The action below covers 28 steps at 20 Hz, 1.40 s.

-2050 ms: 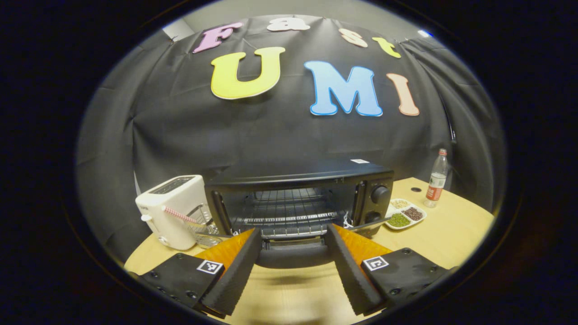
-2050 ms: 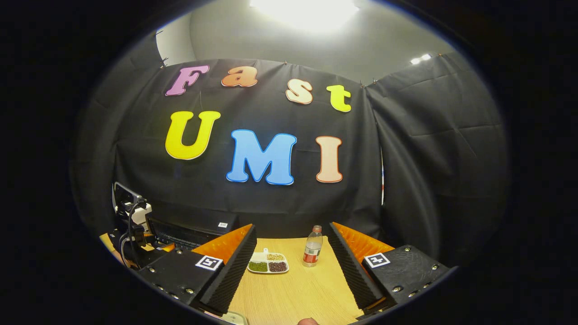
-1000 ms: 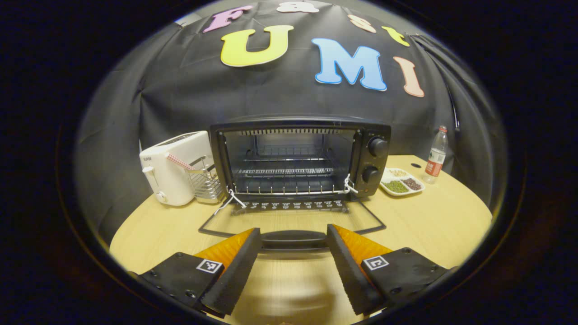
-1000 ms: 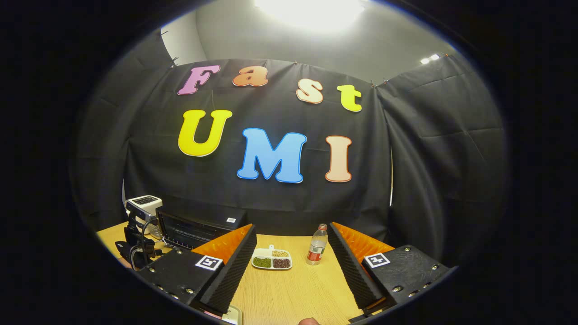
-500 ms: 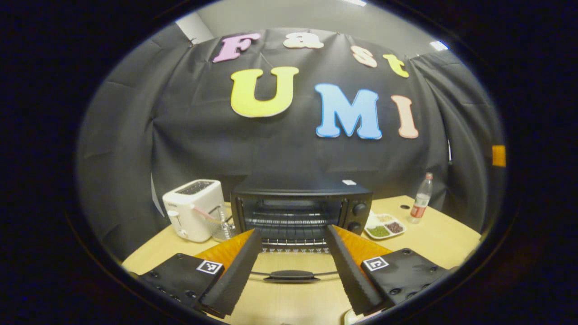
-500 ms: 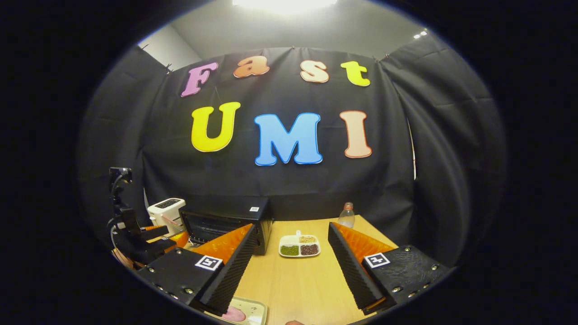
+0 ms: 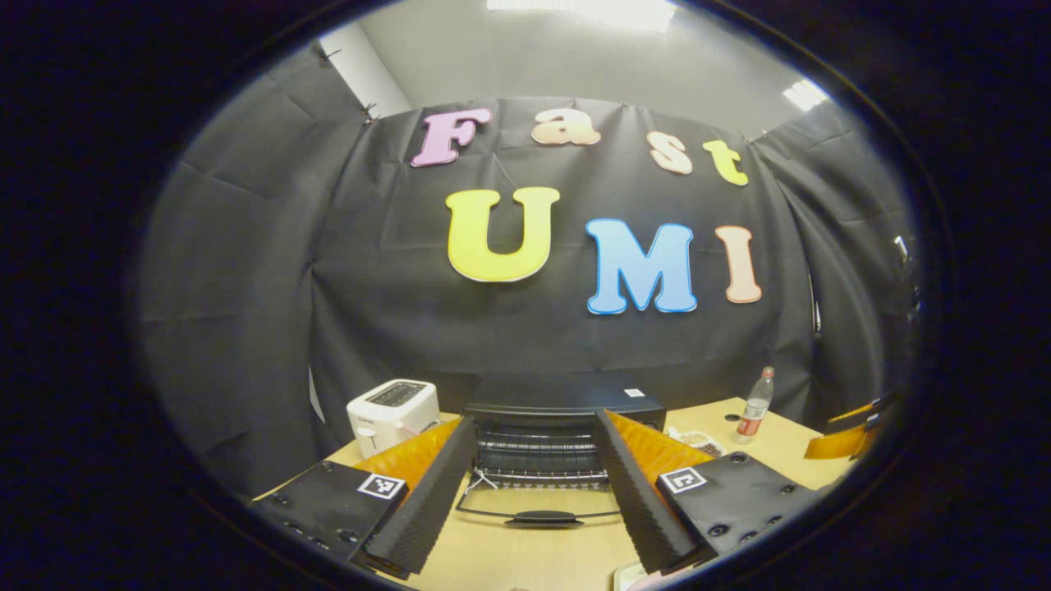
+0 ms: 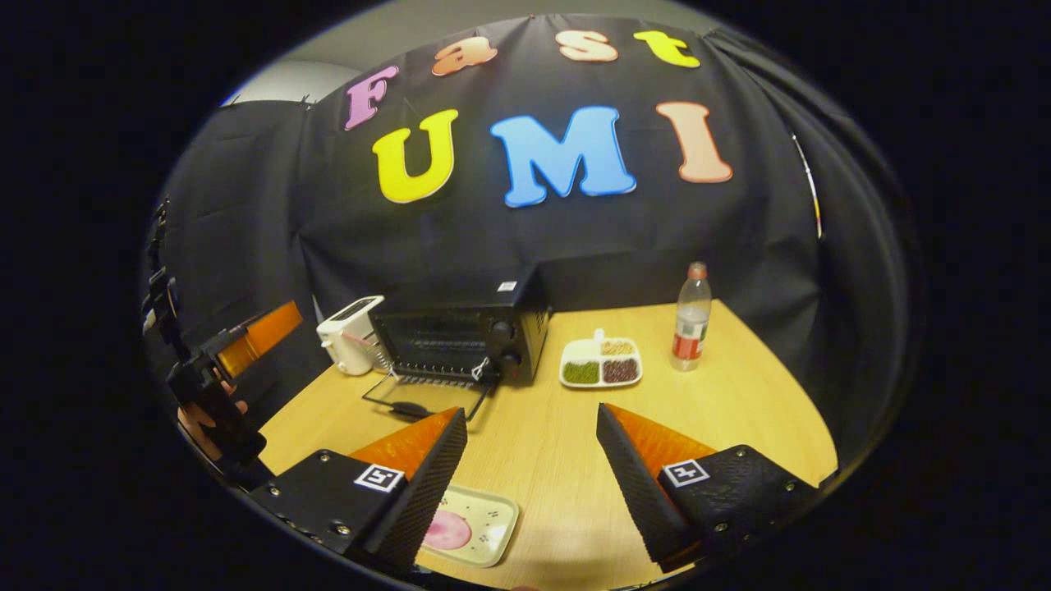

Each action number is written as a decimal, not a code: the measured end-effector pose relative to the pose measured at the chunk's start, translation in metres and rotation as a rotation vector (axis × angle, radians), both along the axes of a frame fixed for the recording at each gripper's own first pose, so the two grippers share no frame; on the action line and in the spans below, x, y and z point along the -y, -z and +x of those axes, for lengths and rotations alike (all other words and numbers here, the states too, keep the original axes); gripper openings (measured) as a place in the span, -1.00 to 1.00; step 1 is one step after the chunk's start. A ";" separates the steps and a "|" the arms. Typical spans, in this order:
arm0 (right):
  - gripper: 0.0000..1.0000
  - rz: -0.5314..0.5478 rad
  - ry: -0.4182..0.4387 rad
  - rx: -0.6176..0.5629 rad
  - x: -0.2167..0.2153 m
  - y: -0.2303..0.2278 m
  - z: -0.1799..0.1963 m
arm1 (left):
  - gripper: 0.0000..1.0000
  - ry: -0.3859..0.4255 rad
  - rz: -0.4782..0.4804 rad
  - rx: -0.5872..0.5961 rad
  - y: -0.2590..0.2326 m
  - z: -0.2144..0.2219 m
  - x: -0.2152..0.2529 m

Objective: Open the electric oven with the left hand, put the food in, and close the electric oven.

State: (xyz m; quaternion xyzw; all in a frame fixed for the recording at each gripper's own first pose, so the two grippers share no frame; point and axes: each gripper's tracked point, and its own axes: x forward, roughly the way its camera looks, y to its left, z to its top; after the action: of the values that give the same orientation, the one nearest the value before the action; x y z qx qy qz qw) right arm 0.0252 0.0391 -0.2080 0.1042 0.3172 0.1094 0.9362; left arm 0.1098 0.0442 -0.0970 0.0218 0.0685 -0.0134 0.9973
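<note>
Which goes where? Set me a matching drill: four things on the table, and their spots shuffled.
Things:
1. toaster
2. bottle
3. divided dish
4. tray with pink food

Places:
A. between oven and bottle
B. at the near table edge, by the right gripper
C. left of the oven
D. farthest right

Pairs: 1-C, 2-D, 3-A, 4-B

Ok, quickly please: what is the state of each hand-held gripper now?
Left hand-held gripper: open, holding nothing.
Right hand-held gripper: open, holding nothing.
</note>
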 end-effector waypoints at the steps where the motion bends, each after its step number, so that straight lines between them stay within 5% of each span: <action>1: 0.97 0.021 -0.018 -0.044 -0.003 0.009 -0.005 | 0.83 -0.004 0.011 0.017 -0.008 -0.006 -0.001; 2: 0.98 0.039 -0.030 -0.085 -0.006 0.018 -0.009 | 1.00 -0.010 0.023 0.030 -0.014 -0.011 -0.003; 10: 0.98 0.204 -0.132 -0.425 -0.041 0.079 -0.050 | 0.83 -0.043 0.026 0.068 -0.034 -0.043 -0.009; 11: 0.98 0.214 -0.142 -0.459 -0.043 0.083 -0.053 | 1.00 -0.046 0.027 0.071 -0.035 -0.045 -0.011; 18: 0.92 0.243 -0.164 -0.681 -0.050 0.130 -0.081 | 0.92 -0.068 0.002 0.078 -0.039 -0.053 -0.020; 20: 0.65 0.239 -0.153 -0.749 -0.051 0.143 -0.087 | 1.00 -0.074 0.000 0.074 -0.037 -0.053 -0.024; 27: 0.62 0.237 -0.165 -0.900 -0.060 0.168 -0.104 | 1.00 -0.109 -0.004 0.065 -0.035 -0.057 -0.042; 28: 0.26 0.243 -0.160 -0.914 -0.057 0.164 -0.103 | 1.00 -0.113 -0.002 0.066 -0.034 -0.057 -0.044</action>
State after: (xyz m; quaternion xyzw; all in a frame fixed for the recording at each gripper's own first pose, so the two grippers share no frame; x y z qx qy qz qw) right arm -0.0775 0.0964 -0.3720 0.2253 0.6882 0.1605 0.6707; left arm 0.0529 0.0880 -0.0629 0.0172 0.0369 0.0438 0.9982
